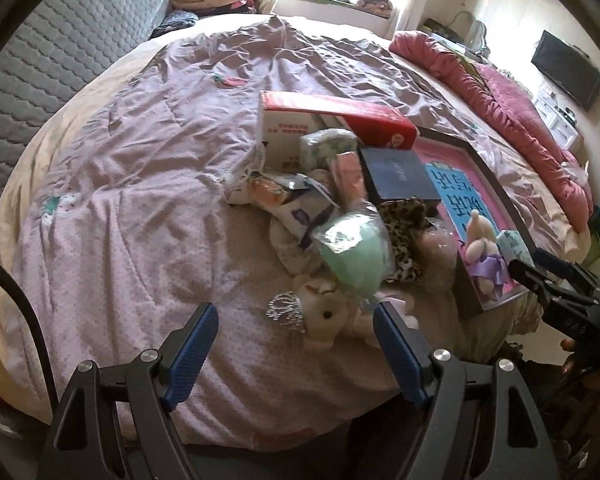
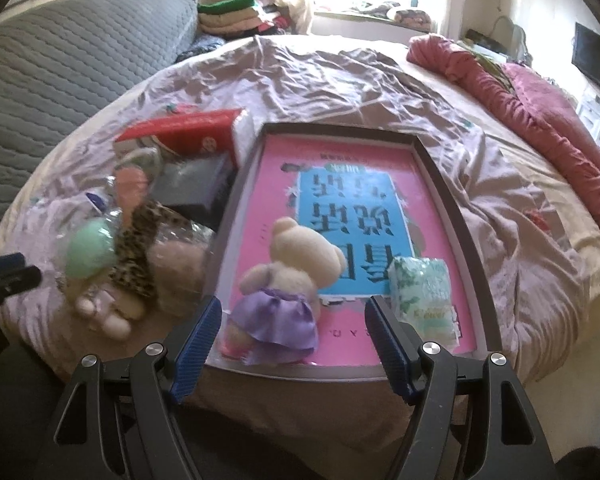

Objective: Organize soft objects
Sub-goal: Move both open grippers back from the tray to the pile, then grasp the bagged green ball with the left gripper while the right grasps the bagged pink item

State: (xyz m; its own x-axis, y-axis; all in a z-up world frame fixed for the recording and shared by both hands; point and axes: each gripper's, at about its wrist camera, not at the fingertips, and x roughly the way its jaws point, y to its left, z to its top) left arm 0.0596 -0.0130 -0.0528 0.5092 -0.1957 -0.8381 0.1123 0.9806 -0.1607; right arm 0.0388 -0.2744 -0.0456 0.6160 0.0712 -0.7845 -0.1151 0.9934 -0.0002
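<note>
Both grippers hover empty, fingers spread. The right gripper (image 2: 294,322) brackets the plush bear (image 2: 288,280) sitting upright in the pink tray (image 2: 452,200) on the bed. The left gripper (image 1: 296,328) faces the pile's white plush toy (image 1: 328,312), lying just ahead.

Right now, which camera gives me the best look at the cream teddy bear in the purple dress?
The right wrist view: the cream teddy bear in the purple dress is large and close, lying inside the grey-rimmed pink tray, just beyond the open right gripper. The left wrist view shows it small, near the right edge, slightly blurred.
</note>
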